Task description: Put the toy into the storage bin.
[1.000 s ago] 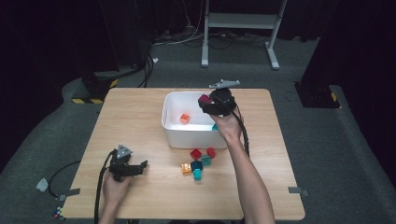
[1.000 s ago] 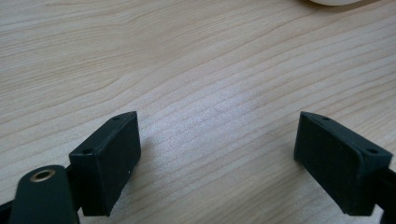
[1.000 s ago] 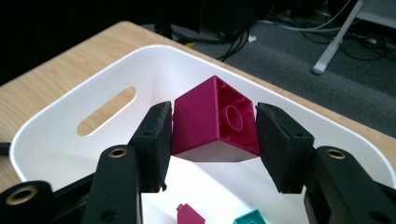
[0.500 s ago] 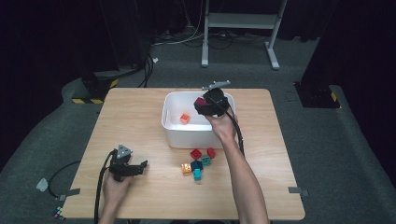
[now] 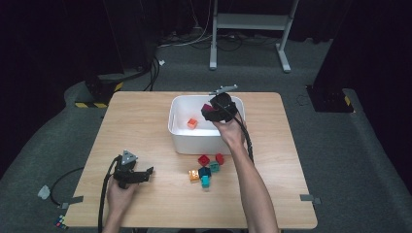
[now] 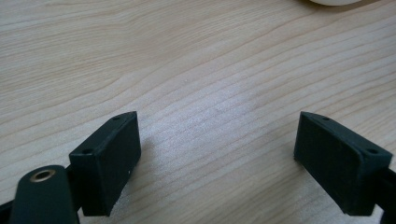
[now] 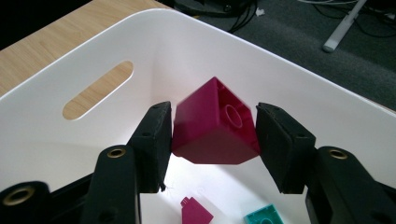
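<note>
Over the white bin [image 5: 180, 130] my right claw [image 5: 210, 111] holds a magenta brick [image 7: 215, 125] in the air, well above the floor of the bin. Seen from the right gripper view, the brick sits tilted between the jaws, its hollow underside turned toward the lens; the jaws have just been opening a little, and the brick looks slightly blurred, so I judge it is at the point of slipping free. Whether the pads still press on it I cannot tell for sure; the right pad seems just clear of it.

Below it lie a small magenta piece [image 7: 196, 212] and a teal brick [image 7: 262, 216], and the high view shows an orange brick [image 5: 192, 123] on the bin floor too.

My left claw [image 5: 145, 173] rests released on the bench [image 5: 145, 116], jaws wide, nothing between them.

Risks as I see them: dropped from this height and at this tilt, the brick may bounce off the ones below and hop over the rim. If one pad clings, it could swing sideways and strike the wall. The loose bricks [image 5: 206, 169] in front of the bin are near my forearm, and a careless pullback could scatter them.
</note>
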`<state>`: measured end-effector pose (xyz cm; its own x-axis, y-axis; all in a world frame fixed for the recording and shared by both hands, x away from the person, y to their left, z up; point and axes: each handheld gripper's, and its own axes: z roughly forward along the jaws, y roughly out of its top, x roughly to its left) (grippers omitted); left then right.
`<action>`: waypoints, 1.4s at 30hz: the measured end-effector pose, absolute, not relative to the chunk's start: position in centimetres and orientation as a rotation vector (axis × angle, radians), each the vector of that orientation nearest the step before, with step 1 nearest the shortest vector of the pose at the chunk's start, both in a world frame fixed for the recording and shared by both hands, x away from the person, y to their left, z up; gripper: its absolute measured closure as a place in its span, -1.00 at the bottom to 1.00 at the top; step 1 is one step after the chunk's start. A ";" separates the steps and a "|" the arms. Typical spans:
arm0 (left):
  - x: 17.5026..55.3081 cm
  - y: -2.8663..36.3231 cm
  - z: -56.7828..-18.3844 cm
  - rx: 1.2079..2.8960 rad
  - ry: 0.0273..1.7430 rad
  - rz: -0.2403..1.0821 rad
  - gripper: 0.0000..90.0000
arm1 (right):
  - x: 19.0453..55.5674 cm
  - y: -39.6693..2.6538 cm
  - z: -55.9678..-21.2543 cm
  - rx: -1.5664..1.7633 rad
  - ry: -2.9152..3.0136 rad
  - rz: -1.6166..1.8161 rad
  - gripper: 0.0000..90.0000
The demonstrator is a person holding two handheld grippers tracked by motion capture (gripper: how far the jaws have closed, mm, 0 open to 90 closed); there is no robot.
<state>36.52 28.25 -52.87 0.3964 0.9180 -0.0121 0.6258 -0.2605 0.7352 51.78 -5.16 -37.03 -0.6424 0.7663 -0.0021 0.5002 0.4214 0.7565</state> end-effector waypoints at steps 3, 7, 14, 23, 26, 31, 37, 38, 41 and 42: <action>36.5 28.2 -52.9 1.989 1.316 0.563 -0.67 | 51.7 -5.4 -37.0 1.084 2.337 1.077 -0.02; 36.5 28.2 -52.9 1.990 1.316 0.563 -0.67 | 51.5 -5.7 -37.0 1.090 2.324 1.092 -0.06; 36.5 28.2 -52.9 1.990 1.316 0.563 -0.67 | 51.0 -6.7 -36.7 1.086 2.298 1.125 -0.10; 36.5 28.2 -52.9 1.991 1.315 0.564 -0.67 | 49.5 -8.3 -35.7 1.062 2.263 1.186 -0.09; 36.5 28.2 -52.9 1.990 1.316 0.565 -0.67 | 48.8 -8.7 -35.5 1.049 2.230 1.179 -0.11; 36.5 28.2 -52.9 1.991 1.316 0.565 -0.67 | 47.9 -9.3 -35.3 1.032 2.203 1.186 -0.11; 36.5 28.2 -52.9 1.991 1.315 0.564 -0.67 | 47.1 -9.8 -35.0 1.020 2.191 1.196 -0.19; 36.5 28.2 -52.9 1.991 1.315 0.564 -0.67 | 46.9 -9.9 -35.0 1.015 2.190 1.200 -0.19; 36.5 28.2 -52.9 1.991 1.316 0.565 -0.67 | 46.5 -10.2 -35.0 1.020 2.183 1.216 -0.20; 36.5 28.2 -52.9 1.991 1.315 0.564 -0.67 | 46.3 -10.3 -35.0 1.020 2.180 1.212 -0.21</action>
<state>36.53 28.24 -52.88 0.3964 0.9180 -0.0103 0.6253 -0.2617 0.7352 46.33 -10.29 -34.96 -0.6293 0.7767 -0.0260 0.3876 0.3427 0.8558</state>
